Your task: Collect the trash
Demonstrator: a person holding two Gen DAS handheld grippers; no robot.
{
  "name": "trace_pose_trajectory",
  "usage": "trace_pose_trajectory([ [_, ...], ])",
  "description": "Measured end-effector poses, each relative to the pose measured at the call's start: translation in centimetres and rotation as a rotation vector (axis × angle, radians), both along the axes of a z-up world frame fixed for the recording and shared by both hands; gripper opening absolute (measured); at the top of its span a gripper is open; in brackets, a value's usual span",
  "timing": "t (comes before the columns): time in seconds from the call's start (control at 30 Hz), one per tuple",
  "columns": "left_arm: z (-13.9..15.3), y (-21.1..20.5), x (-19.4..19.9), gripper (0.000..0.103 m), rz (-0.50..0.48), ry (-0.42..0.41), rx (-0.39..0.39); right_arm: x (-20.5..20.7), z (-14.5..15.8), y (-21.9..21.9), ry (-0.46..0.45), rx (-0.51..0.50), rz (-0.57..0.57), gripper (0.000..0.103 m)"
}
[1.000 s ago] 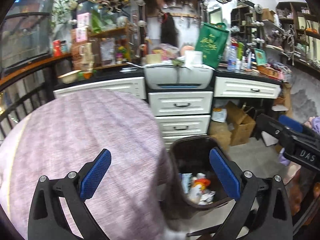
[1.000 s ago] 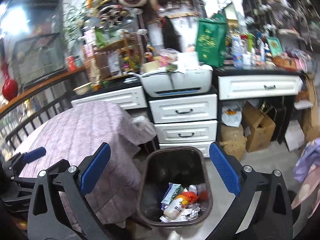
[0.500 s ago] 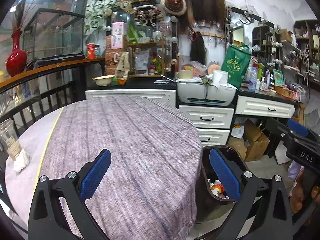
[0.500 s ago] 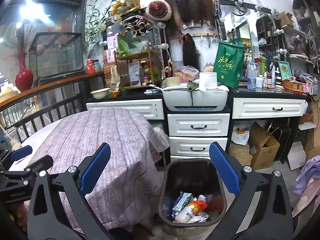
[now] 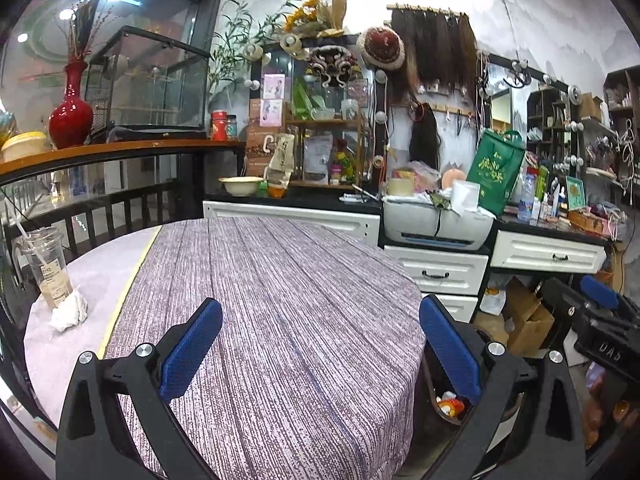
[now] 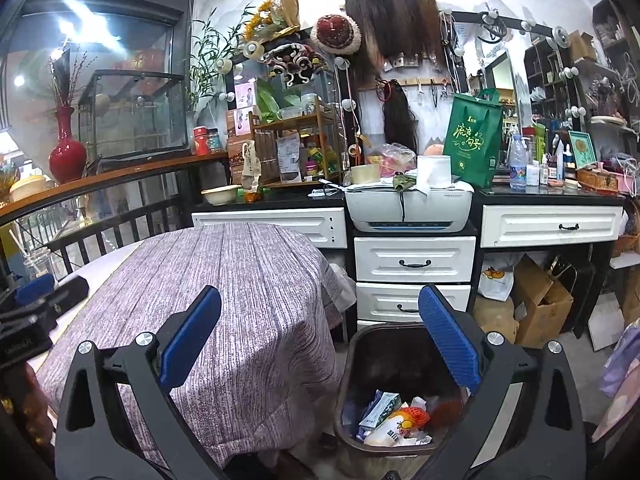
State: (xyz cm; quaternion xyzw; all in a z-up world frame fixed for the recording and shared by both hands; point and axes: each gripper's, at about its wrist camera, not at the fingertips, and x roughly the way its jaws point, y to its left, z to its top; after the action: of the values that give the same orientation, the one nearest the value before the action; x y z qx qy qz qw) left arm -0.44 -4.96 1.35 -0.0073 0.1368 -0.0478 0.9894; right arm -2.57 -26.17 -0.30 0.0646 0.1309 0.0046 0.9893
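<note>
A clear plastic cup with a straw (image 5: 47, 266) and a crumpled white tissue (image 5: 69, 309) sit at the left edge of the round table with the purple cloth (image 5: 272, 300). A dark trash bin (image 6: 394, 384) on the floor by the table holds several wrappers and a bottle; its rim also shows in the left wrist view (image 5: 452, 404). My left gripper (image 5: 320, 350) is open and empty above the table. My right gripper (image 6: 320, 350) is open and empty above the bin and the table's edge. Each gripper shows in the other's view: the right one (image 5: 592, 324), the left one (image 6: 36, 312).
White drawers (image 6: 414, 264) with a printer (image 6: 408, 208) stand behind the bin. Cardboard boxes (image 6: 540, 308) sit under the counter at the right. A dark railing (image 5: 100, 204) curves behind the table, with a red vase (image 5: 71, 114) on its ledge.
Both grippers have risen and tilted up. The left view has swung left from the bin onto the tabletop, bringing the cup and the tissue into view. Both jaws stay open.
</note>
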Motion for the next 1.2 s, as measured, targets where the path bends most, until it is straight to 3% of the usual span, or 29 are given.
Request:
trace_pose_trajectory([
  [0.5, 0.4, 1.5, -0.2, 0.098, 0.009, -0.006, -0.053, 0.1, -0.5, 1.0, -0.013, -0.057, 0.020, 0.097],
  [1.2, -0.2, 1.8, 0.1, 0.098, 0.000, 0.020, -0.047, 0.3, -0.6, 0.7, -0.005, -0.049, 0.019, 0.097],
])
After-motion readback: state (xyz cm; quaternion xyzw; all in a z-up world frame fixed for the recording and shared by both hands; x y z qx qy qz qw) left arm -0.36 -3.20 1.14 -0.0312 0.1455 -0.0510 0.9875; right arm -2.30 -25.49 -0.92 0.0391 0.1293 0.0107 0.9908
